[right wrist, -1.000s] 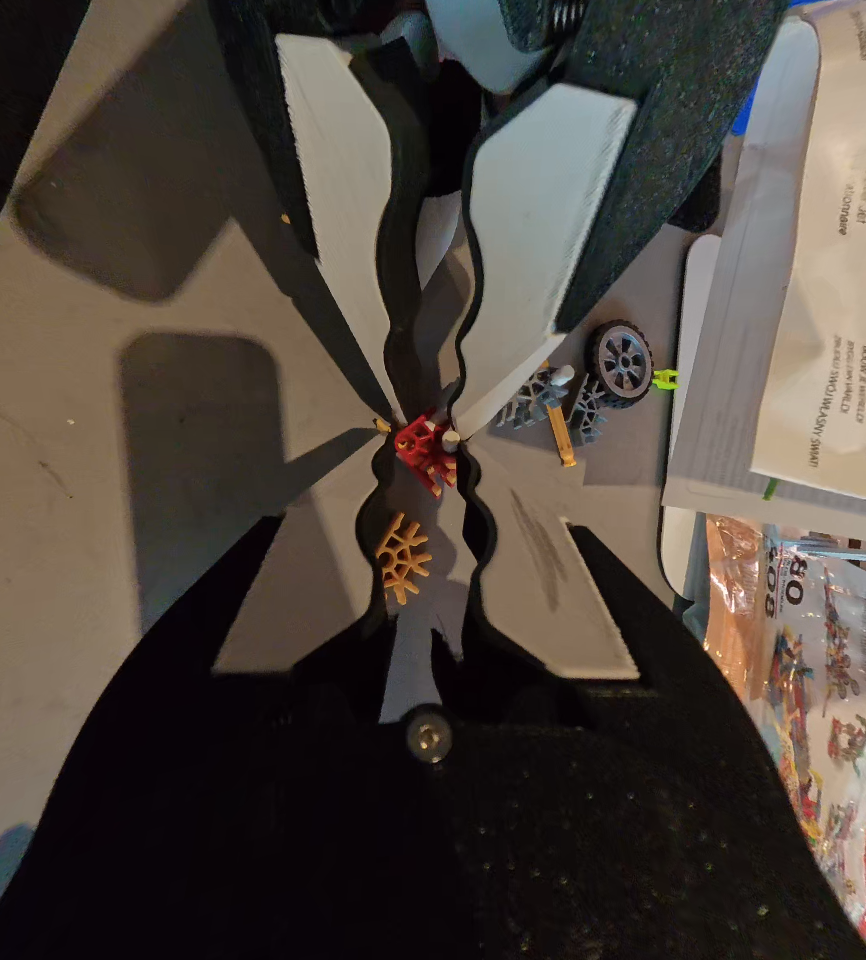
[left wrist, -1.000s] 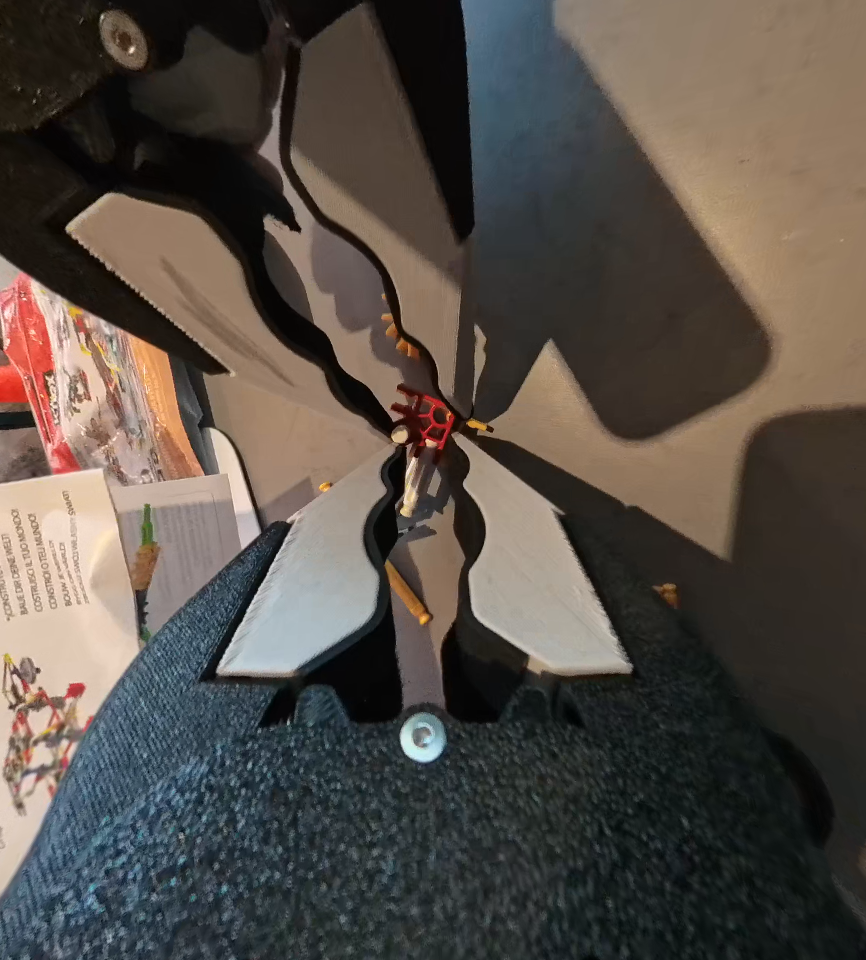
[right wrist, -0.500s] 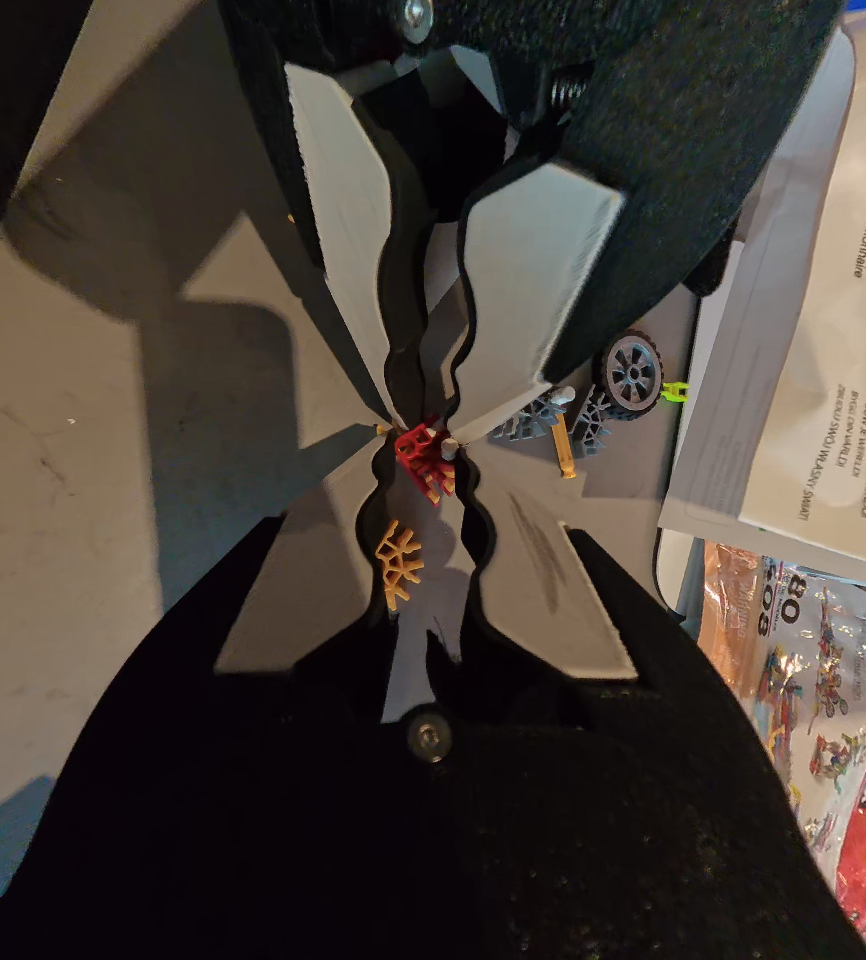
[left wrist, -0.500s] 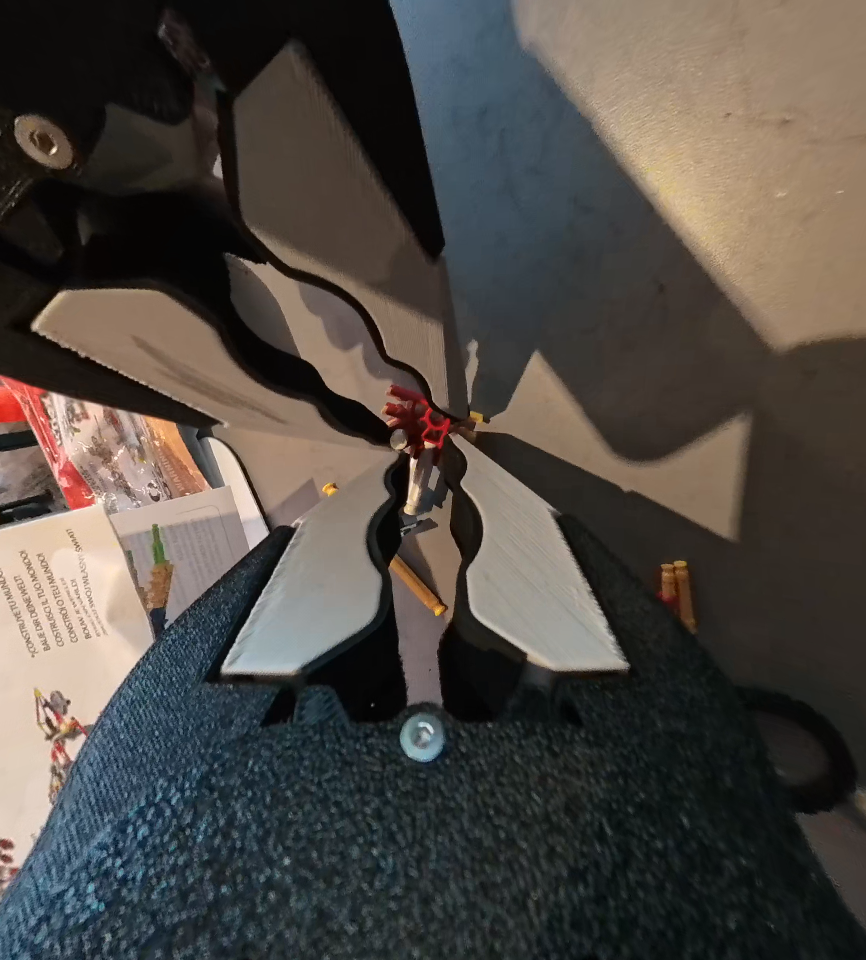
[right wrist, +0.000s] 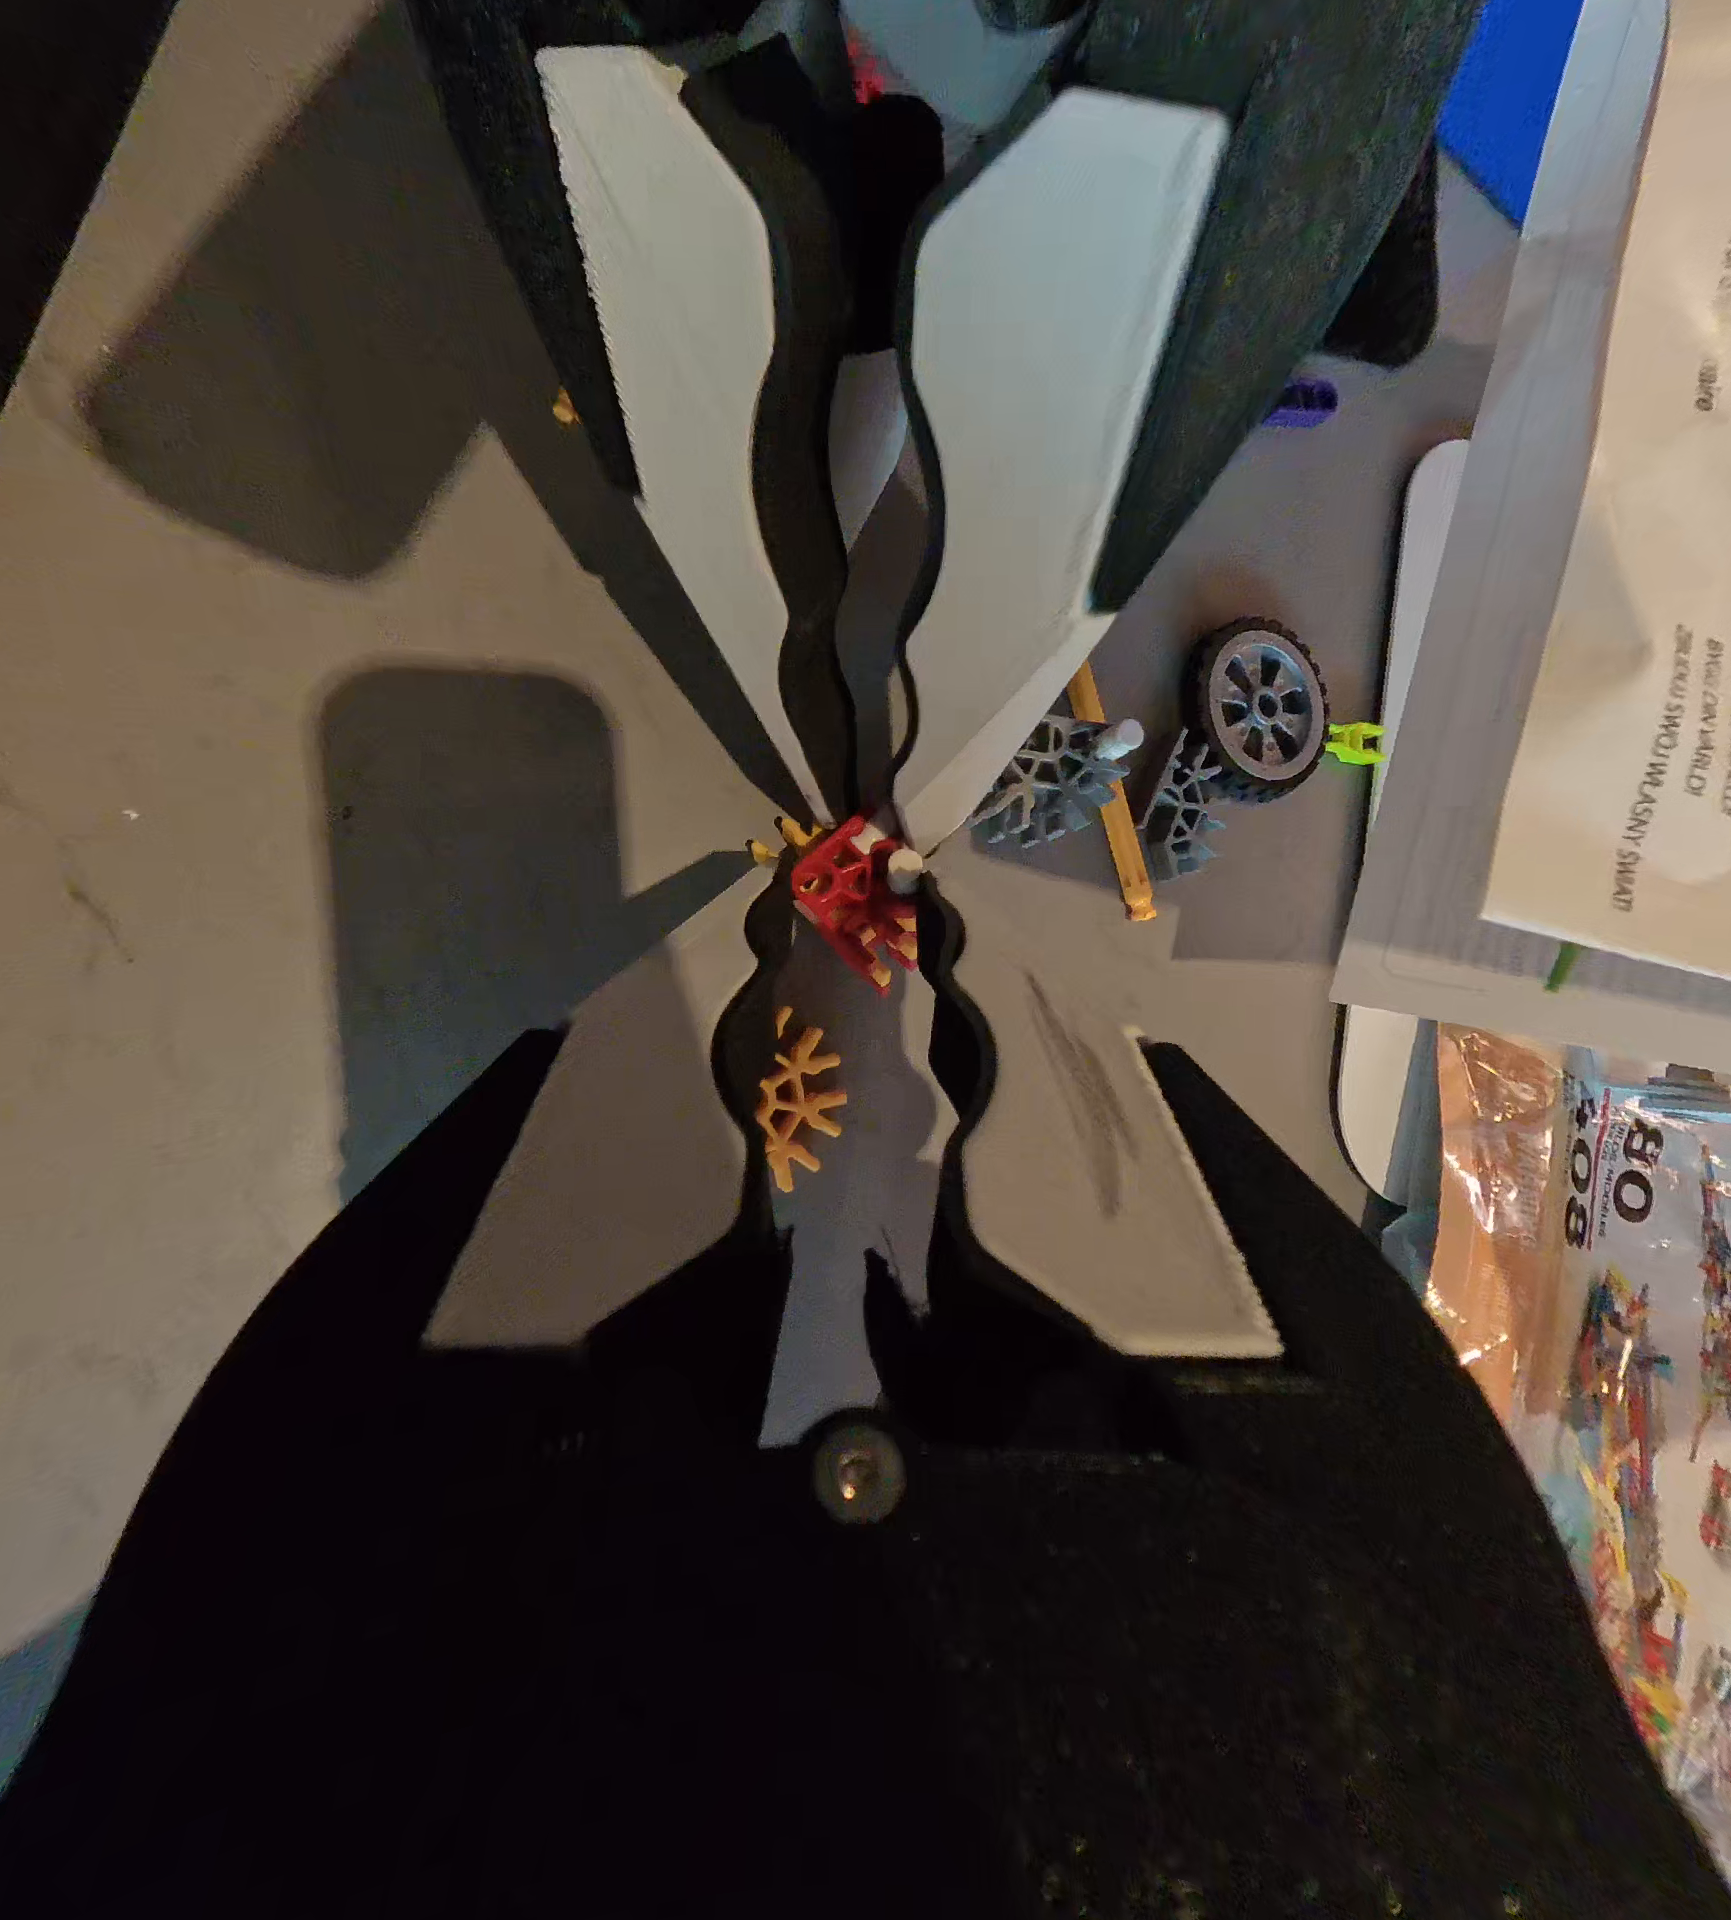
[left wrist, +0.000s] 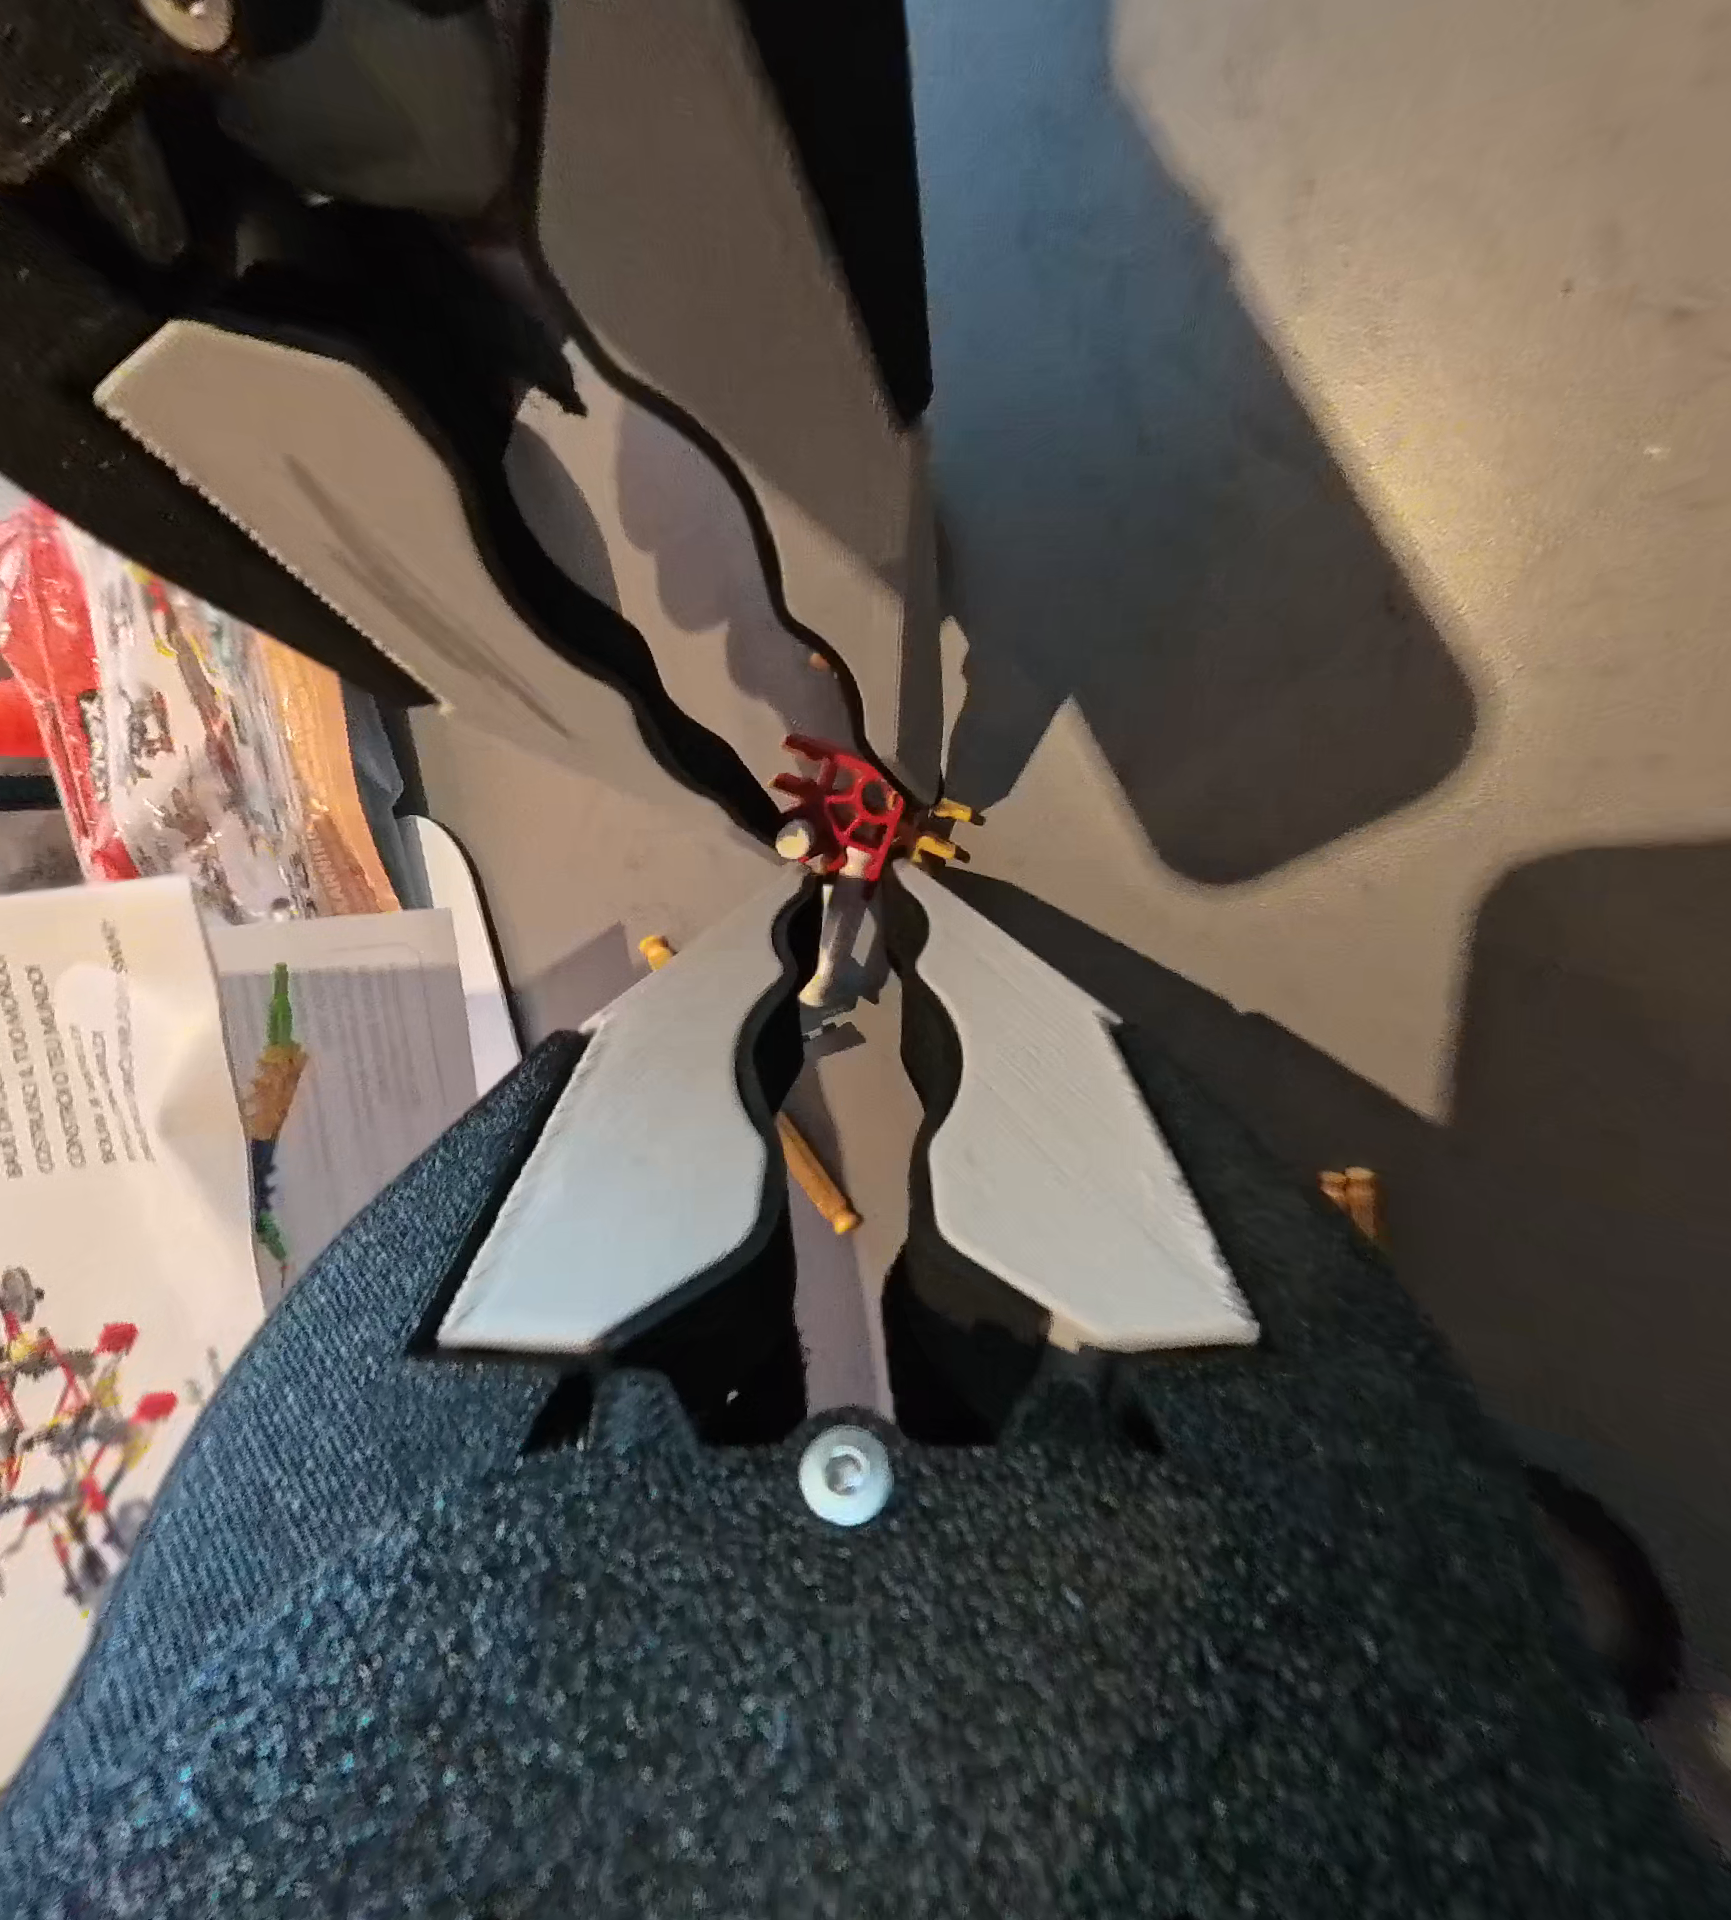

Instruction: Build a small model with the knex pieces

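Note:
A small red connector with short white rods in it is held above the grey table, between the two grippers, which meet tip to tip. My left gripper is shut on a white rod that plugs into the red connector. My right gripper is shut on the red connector; a white rod end sticks out beside it. The right gripper comes in from the upper left in the left wrist view. The left gripper comes from above in the right wrist view.
On the table lie a yellow snowflake connector, grey connectors, a tan rod, a grey wheel, a green clip and a purple piece. Instruction sheets and a bag of parts lie at the right. More tan rods lie nearby. Left and right tips are no more than a few centimetres apart.
Both grippers stay shut and joined at the red connector. The pair has rocked a little, so the table and the papers shifted in both views.

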